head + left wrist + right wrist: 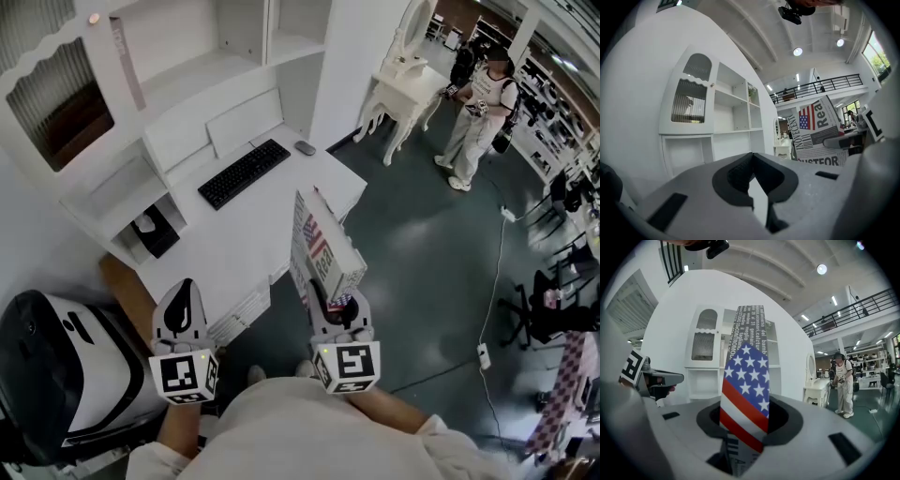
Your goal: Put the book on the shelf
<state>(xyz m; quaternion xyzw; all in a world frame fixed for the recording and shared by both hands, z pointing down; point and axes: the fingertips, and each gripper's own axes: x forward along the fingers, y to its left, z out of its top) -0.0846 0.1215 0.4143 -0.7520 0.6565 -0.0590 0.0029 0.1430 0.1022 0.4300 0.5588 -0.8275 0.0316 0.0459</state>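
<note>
The flag-printed book [323, 246] is gripped upright at its lower end by the right gripper [335, 304], beside the white desk's [234, 246] front edge. The left gripper [185, 292] is closed, with nothing held.

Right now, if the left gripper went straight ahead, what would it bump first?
Probably the white shelf unit. The left gripper, jaws together and empty, points straight at it, with nothing visible in between. How far away it stands is hard to judge.
</note>
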